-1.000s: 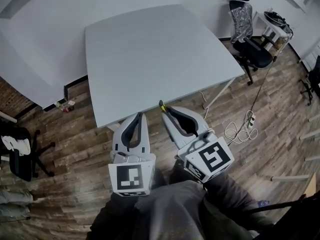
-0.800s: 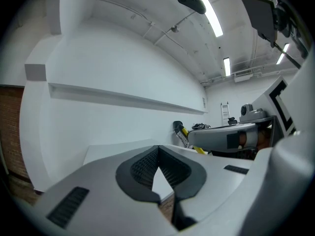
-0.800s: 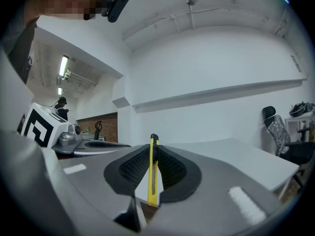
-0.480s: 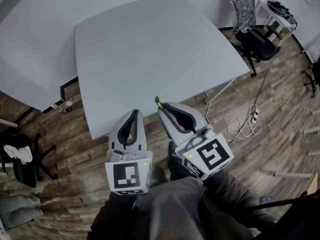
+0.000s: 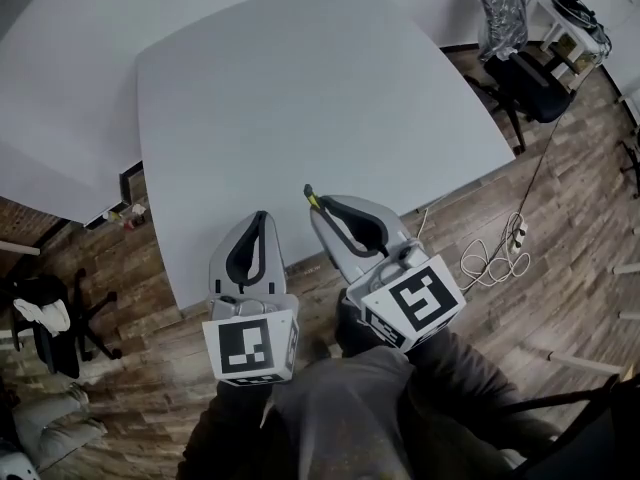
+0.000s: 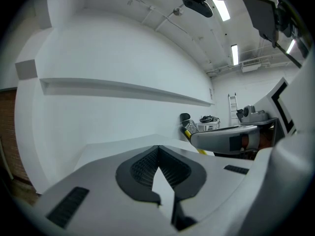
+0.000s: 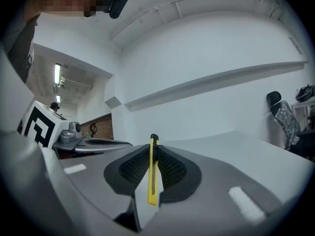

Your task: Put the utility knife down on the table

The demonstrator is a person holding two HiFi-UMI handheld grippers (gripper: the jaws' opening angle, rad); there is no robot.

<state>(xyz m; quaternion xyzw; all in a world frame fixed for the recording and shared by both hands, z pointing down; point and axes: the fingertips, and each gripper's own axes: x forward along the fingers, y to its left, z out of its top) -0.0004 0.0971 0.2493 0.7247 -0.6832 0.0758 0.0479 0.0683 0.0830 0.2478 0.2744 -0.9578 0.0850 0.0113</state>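
Observation:
A yellow and black utility knife (image 7: 153,170) stands pinched between the dark pads of my right gripper (image 7: 153,154). In the head view its tip (image 5: 310,197) pokes out past the right gripper (image 5: 322,206), just over the near edge of the white table (image 5: 300,98). My left gripper (image 5: 256,224) hangs beside it to the left, also at the table's near edge. Its jaws meet at the tips with nothing between them (image 6: 158,151). The knife tip (image 6: 187,133) shows at the right of the left gripper view.
A black office chair (image 5: 520,58) and a small side table stand at the far right. A white power strip with cables (image 5: 500,253) lies on the wooden floor to the right. Another dark chair (image 5: 45,313) is at the left. The person's legs fill the bottom.
Both grippers have come closer to the table's near edge, and the table now fills more of the head view. The knife stays held in the right gripper.

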